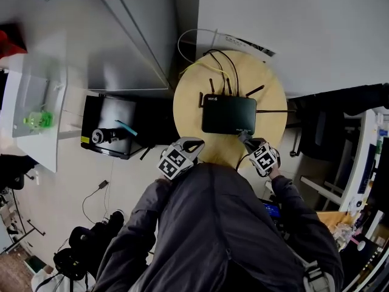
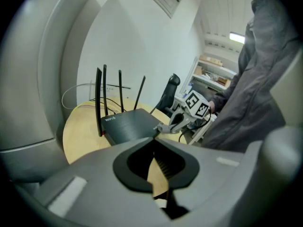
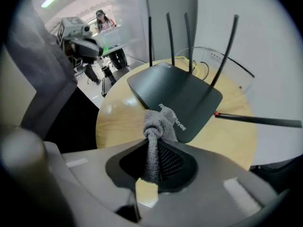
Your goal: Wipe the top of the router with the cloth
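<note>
A black router (image 1: 228, 114) with several upright antennas lies in the middle of a round wooden table (image 1: 188, 102). In the head view my right gripper (image 1: 243, 137) is at the router's near right corner, shut on a bunched grey cloth (image 3: 159, 123). The cloth's free end rests against the router's (image 3: 177, 96) near edge in the right gripper view. My left gripper (image 1: 196, 143) hovers over the table's near edge, left of the router and apart from it. Its jaws meet with nothing between them. The left gripper view shows the router (image 2: 130, 124) ahead and the right gripper (image 2: 165, 127) beside it.
Cables (image 1: 206, 56) loop off the table's far edge behind the router. One antenna (image 1: 273, 111) sticks out flat to the right. A black box (image 1: 112, 132) with small items sits on the floor to the left. A dark chair (image 1: 322, 129) stands to the right.
</note>
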Demonstrator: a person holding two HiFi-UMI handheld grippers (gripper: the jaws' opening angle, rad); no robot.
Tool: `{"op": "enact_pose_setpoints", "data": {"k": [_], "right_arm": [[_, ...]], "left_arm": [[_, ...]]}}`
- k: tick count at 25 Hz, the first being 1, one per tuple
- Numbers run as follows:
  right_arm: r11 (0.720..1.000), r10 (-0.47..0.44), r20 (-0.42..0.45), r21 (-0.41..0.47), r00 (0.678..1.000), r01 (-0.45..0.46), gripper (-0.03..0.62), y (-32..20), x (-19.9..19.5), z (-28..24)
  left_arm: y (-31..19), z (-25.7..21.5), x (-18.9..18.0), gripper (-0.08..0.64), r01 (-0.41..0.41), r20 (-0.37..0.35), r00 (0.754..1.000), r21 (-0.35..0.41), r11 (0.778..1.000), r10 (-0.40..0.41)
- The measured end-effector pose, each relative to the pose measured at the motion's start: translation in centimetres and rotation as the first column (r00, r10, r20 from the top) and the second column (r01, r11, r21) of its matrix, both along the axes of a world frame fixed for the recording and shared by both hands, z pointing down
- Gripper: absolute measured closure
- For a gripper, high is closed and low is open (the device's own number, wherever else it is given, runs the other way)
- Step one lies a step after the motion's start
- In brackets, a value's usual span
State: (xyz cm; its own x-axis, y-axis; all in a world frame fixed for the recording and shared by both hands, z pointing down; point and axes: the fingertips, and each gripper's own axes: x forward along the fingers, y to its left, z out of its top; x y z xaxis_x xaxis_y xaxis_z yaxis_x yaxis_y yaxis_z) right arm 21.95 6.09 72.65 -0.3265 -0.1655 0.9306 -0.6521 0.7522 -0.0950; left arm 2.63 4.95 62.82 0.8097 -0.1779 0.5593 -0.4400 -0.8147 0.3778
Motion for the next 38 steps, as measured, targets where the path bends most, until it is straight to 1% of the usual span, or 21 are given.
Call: {"op": "enact_pose_setpoints", "data": {"k": [2, 5, 7, 9, 13, 16, 18, 20, 25, 29, 35, 38], "right_arm": [[0.998, 0.058, 0.019, 0.024, 0.998, -0.059, 0.549, -1.5, 1.6, -0.4], [0.987, 0.155, 0.026, 0.037, 0.988, -0.156, 0.549, -4.3, 5.0, -1.0], [0.982, 0.183, 0.03, 0.038, 0.983, -0.184, 0.549, -6.3, 6.6, -1.1], [0.983, 0.18, 0.037, 0.035, 0.983, -0.182, 0.549, -8.1, 7.4, -0.7], [0.991, 0.135, 0.014, 0.002, 0.991, -0.135, 0.549, -10.8, 7.6, 1.4], [0.995, 0.09, 0.001, -0.031, 0.996, -0.09, 0.549, -11.7, 7.2, 2.8], [0.998, 0.043, -0.002, -0.042, 0.999, -0.044, 0.549, -11.7, 6.7, 3.3], [0.999, 0.001, -0.001, -0.034, 1.0, -0.001, 0.551, -11.5, 6.4, 3.6], [1.0, -0.024, 0.032, 0.009, 0.999, 0.024, 0.551, -11.4, 6.1, 3.6], [0.996, -0.085, 0.02, 0.038, 0.996, 0.084, 0.551, -10.7, 5.8, 3.5], [0.989, -0.145, 0.01, 0.025, 0.989, 0.145, 0.551, -7.9, 5.0, 3.3], [0.987, -0.157, 0.004, 0.017, 0.988, 0.157, 0.551, -5.9, 4.8, 3.4]], "left_arm": [[0.0, 0.1, -0.3, 0.56, 0.007, 0.005, 1.0, -0.004, 1.0, -0.007], [0.1, 0.1, -0.2, 0.56, 0.01, 0.007, 1.0, -0.001, 1.0, -0.01], [0.1, 0.0, -0.1, 0.56, 0.009, 0.01, 1.0, 0.001, 1.0, -0.009], [0.3, 0.0, 0.1, 0.56, 0.008, 0.015, 1.0, 0.001, 1.0, -0.008], [0.6, 0.0, 0.3, 0.56, 0.015, 0.036, 0.999, -0.003, 1.0, -0.014], [0.8, -0.1, 0.3, 0.56, 0.032, 0.05, 0.998, -0.007, 0.999, -0.031], [0.8, -0.1, 0.2, 0.56, 0.045, 0.057, 0.997, -0.01, 0.999, -0.045], [1.0, -0.1, 0.1, 0.56, 0.056, 0.063, 0.996, -0.013, 0.998, -0.055], [1.2, 0.0, 0.4, 0.56, 0.053, 0.071, 0.996, -0.019, 0.998, -0.051], [1.1, -0.1, 0.9, 0.56, 0.032, 0.074, 0.997, -0.017, 0.999, -0.031], [0.9, -0.2, 1.3, 0.56, -0.001, 0.073, 0.997, -0.01, 1.0, 0.001], [0.9, -0.2, 1.4, 0.56, -0.02, 0.07, 0.997, -0.011, 1.0, 0.021]]}}
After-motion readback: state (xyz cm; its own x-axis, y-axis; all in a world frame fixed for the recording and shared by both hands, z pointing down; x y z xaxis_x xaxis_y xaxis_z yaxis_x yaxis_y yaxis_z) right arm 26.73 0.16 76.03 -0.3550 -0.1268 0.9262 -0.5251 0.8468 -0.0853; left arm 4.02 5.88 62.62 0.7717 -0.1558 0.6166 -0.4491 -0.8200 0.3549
